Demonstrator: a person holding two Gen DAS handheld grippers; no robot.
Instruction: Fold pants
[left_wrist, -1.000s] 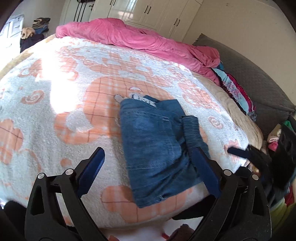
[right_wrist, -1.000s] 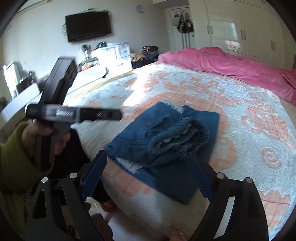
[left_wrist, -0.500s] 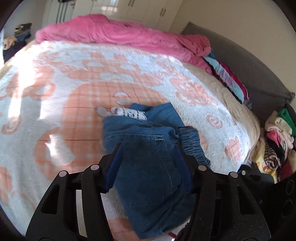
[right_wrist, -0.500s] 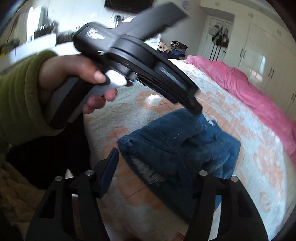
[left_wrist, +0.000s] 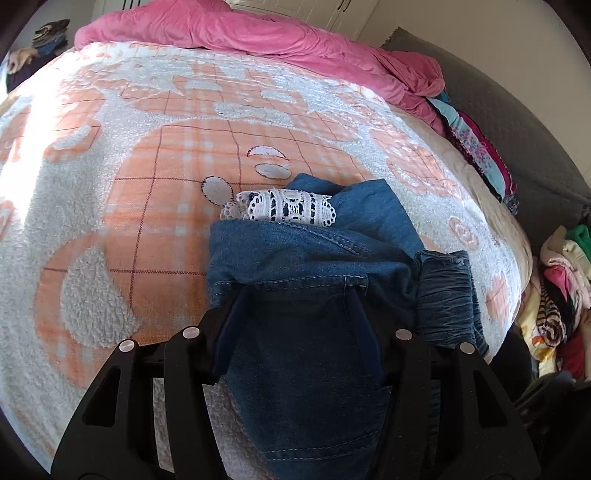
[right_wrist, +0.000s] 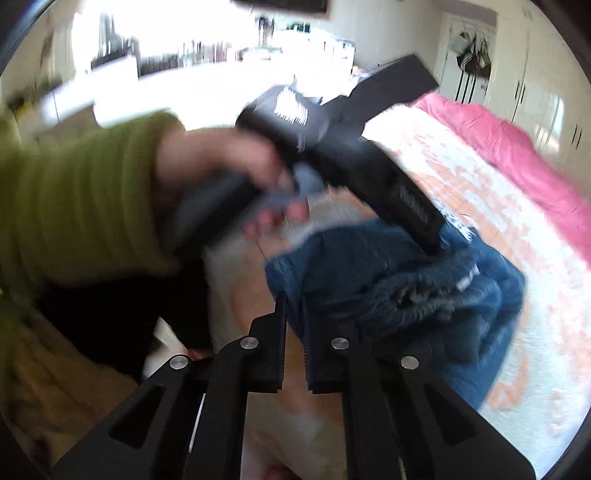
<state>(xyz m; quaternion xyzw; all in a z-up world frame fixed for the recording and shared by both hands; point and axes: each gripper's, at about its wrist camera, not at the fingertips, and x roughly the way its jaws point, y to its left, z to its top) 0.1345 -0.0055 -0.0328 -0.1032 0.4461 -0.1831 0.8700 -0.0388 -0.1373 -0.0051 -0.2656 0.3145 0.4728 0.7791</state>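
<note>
While both tools point down at the bed, the folded pants lie on its near edge, on the orange-and-white fleece blanket.

Left tool: the fingers straddle the folded denim, one at the left edge of the fold and one further right, with the top layer draped over and between them. The blue pads are largely hidden under the cloth, so they appear to press on the denim: clamped on the pants. Jaws stand about half apart. A white lace trim shows at the far edge of the fold, beyond the fingertips. The elastic waistband bunches just right of the right finger.

Right tool: the jaws have just been closing and stand nearly together, with only a narrow gap. The tips sit at the near left corner of the pants; denim lies against the right finger and reaches into the gap at the tips, so the corner looks pinched, though blur limits certainty.

From the right wrist view, the left hand, in a green sleeve, holds the left tool, whose tip meets the top of the denim pile. A pink duvet lies across the far side of the bed.
</note>
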